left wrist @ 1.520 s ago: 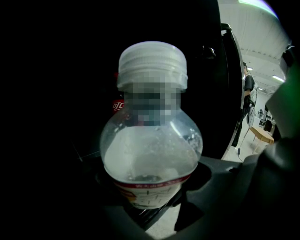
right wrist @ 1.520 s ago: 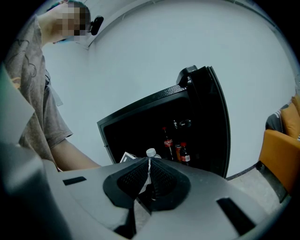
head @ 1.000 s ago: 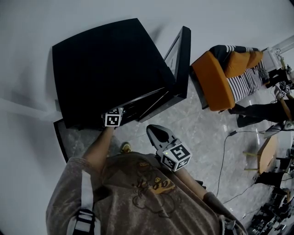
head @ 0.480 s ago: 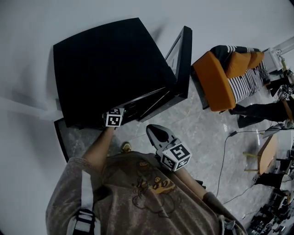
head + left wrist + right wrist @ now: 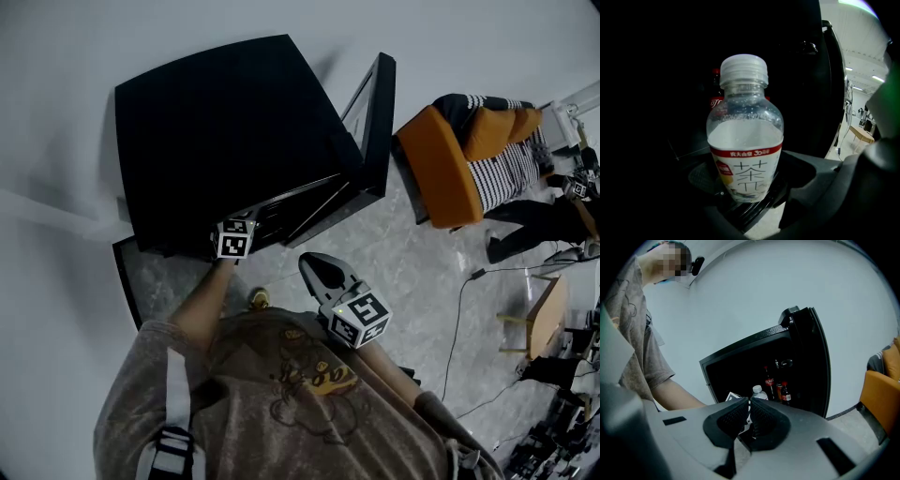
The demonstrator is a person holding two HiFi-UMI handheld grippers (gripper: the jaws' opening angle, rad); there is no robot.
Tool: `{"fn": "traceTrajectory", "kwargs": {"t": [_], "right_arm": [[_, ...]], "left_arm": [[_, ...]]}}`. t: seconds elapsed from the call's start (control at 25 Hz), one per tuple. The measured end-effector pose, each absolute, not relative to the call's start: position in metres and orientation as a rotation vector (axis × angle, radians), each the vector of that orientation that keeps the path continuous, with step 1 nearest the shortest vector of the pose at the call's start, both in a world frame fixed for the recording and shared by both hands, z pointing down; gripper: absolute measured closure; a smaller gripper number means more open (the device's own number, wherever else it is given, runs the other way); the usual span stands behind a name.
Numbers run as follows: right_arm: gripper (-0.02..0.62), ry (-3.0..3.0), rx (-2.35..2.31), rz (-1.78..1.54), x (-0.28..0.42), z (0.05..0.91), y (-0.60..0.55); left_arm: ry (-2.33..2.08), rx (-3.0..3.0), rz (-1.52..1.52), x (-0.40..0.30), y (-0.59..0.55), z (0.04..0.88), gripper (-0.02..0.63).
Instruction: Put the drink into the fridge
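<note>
A clear drink bottle [image 5: 745, 154] with a white cap and a white label stands upright on the dark fridge's [image 5: 225, 141] shelf. My left gripper [image 5: 747, 190] reaches into the fridge with the bottle between its jaws. The jaws are opening, and the pads [image 5: 705, 180] stand off the bottle's sides. In the head view only the left gripper's marker cube [image 5: 233, 240] shows at the fridge's front edge. My right gripper [image 5: 317, 267] hangs in front of the fridge, shut and empty. The right gripper view shows its pads [image 5: 733, 416] nearly touching and the bottle [image 5: 759, 393] beyond them.
The fridge door [image 5: 375, 122] stands open to the right. Cola bottles [image 5: 768, 379] stand at the back of the fridge, one right behind the drink [image 5: 715, 101]. An orange armchair [image 5: 441, 169], a person's legs [image 5: 534, 220], a floor cable [image 5: 459, 309] and a wooden table [image 5: 548, 314] lie to the right.
Both grippers stay where they were in the head view. The person's legs at the far right have shifted.
</note>
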State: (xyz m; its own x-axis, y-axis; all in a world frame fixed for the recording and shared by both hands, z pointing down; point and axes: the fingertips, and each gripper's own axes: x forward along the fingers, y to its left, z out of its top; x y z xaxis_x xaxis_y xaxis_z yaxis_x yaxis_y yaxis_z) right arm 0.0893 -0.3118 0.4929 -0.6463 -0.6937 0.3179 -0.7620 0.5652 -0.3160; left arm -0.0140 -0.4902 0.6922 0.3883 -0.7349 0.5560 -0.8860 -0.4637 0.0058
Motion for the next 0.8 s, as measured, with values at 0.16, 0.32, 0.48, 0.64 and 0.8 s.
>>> {"fn": "traceTrajectory", "kwargs": {"t": [0.16,0.32,0.48,0.64,0.8], "right_arm": [[0.569,-2.650,1.237,0.661,0.087,0.491,-0.307],[0.569,-2.654,1.225,0.646,0.084,0.491,-0.298],[0.569,-2.663,1.220,0.639,0.081,0.488,-0.288],[0.569,-2.671,1.223,0.631,0.079,0.486,-0.278],[0.569,-2.680,1.219,0.628,0.074,0.482,-0.266]], "left_arm": [[-1.457,2.361,0.711,-0.020,-0.485,0.685,0.213],[-1.477,2.366,0.709,-0.026,-0.474,0.678,0.215],[-1.451,2.350,0.721,-0.030,-0.459,0.677,0.274],[-1.444,2.357,0.726,-0.032,-0.445,0.670,0.429],[-1.476,2.359,0.743,-0.038,-0.433,0.661,0.527]]}}
